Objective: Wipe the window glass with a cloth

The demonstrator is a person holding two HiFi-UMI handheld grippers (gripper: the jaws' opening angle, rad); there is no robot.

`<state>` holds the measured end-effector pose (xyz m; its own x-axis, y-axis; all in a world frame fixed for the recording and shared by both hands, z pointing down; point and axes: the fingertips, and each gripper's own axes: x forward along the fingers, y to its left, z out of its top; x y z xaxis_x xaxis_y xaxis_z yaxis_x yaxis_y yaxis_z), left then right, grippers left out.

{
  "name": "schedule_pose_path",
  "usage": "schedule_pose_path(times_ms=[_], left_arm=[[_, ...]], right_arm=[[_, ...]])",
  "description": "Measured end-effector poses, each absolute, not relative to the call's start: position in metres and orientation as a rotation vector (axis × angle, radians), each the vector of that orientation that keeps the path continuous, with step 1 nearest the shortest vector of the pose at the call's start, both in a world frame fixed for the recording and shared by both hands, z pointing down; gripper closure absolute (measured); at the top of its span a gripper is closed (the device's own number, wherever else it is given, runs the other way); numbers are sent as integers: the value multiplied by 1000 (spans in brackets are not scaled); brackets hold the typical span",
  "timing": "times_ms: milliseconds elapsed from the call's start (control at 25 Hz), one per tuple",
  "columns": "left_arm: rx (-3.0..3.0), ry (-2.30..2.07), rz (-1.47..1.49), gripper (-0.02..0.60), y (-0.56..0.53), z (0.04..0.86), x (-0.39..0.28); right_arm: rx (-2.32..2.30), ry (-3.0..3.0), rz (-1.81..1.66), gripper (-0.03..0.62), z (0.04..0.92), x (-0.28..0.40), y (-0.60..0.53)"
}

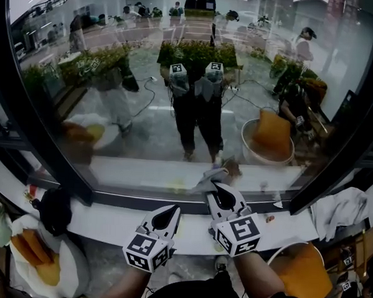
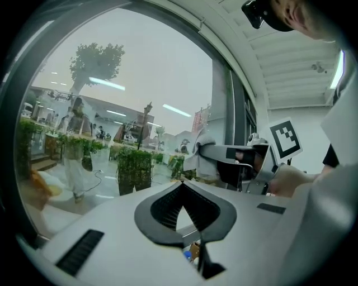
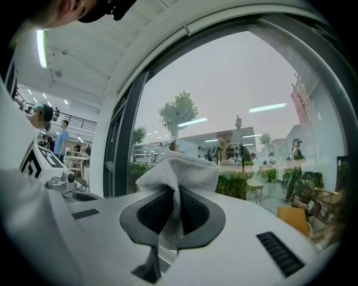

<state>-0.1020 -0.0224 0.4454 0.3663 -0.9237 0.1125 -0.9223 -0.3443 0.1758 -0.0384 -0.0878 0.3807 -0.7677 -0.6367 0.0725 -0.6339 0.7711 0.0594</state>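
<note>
Right gripper [image 1: 218, 187] with cloth [image 1: 210, 176], seemingly against glass [image 1: 146, 81]

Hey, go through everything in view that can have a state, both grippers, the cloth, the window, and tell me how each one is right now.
left gripper: jaws shut, nothing between them.
right gripper: jaws shut on the grey cloth.
grey cloth: bunched, pinched, top sticking out past the jaws.
window glass: unbroken, reflecting the room.
white rag: crumpled, lying loose at the right.
</note>
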Motion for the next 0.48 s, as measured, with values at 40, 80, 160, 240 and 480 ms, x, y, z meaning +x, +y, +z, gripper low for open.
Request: schedule_pose_path(times_ms=[40, 80, 160, 240, 480], left_arm=[[2404, -1669, -13, 574, -27, 447, -102], [2394, -1679, -13, 574, -32, 448, -100], [2378, -1700, -4, 574, -44, 452, -91], [2359, -1720, 0, 574, -55, 454, -81], [2301, -1808, -5, 574, -85, 449, -60]], right_arm=[[1022, -2874, -51, 554, 382, -39, -94], [1011, -2875, -59, 554, 383, -38, -101], [991, -2878, -77, 555, 385, -33, -116], [965, -2886, -83, 554, 386, -28, -130], [878, -2900, -106, 554, 384, -23, -171]])
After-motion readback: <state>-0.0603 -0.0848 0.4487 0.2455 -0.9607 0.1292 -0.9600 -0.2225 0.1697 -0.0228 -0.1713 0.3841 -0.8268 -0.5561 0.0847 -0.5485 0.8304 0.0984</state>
